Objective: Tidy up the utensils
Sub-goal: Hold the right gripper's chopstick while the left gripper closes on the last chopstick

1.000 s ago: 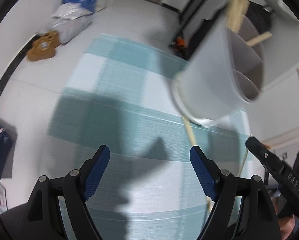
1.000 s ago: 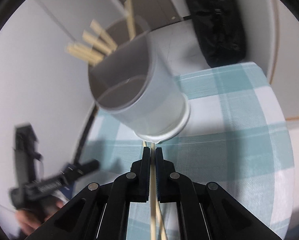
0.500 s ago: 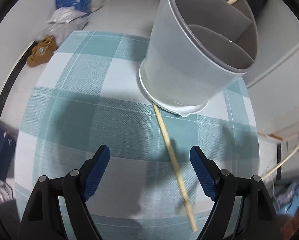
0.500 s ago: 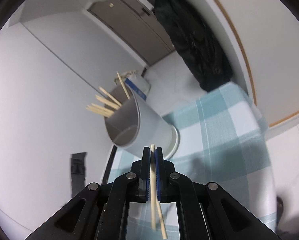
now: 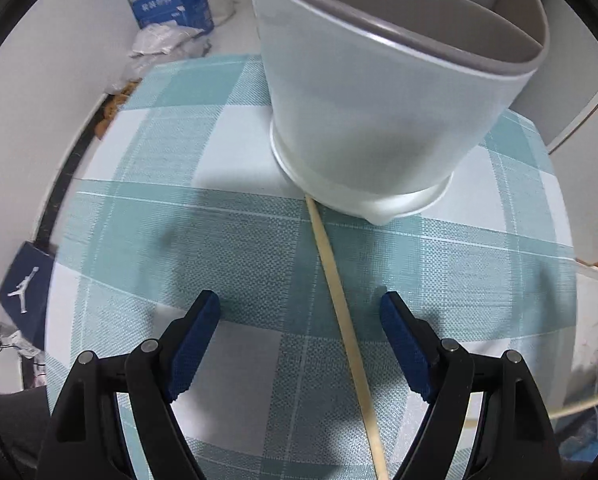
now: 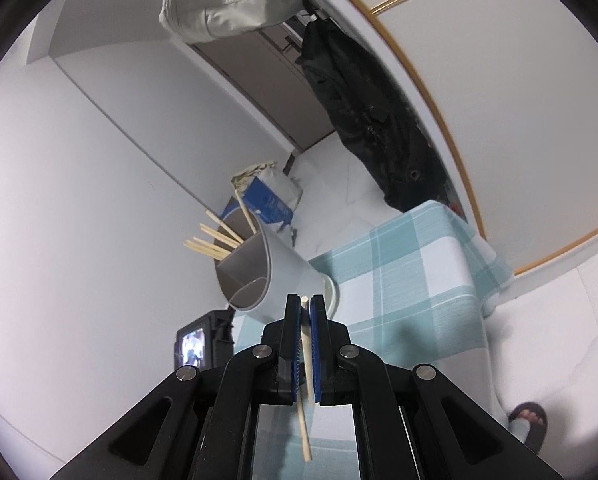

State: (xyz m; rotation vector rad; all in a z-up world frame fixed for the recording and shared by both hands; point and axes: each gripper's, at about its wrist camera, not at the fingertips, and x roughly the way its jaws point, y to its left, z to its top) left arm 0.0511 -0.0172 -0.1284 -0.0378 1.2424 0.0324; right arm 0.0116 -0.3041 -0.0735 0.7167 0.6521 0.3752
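Your right gripper (image 6: 305,305) pinches one chopstick (image 6: 306,376) between its closed blue pads, above the checked tablecloth (image 6: 411,280), with the grey holder (image 6: 267,276) of chopsticks (image 6: 215,240) just beyond its tips.

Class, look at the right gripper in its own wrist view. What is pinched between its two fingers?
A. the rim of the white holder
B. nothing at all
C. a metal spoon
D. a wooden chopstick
D: the right gripper has its blue pads closed on a wooden chopstick, whose ends stick out above and below them.
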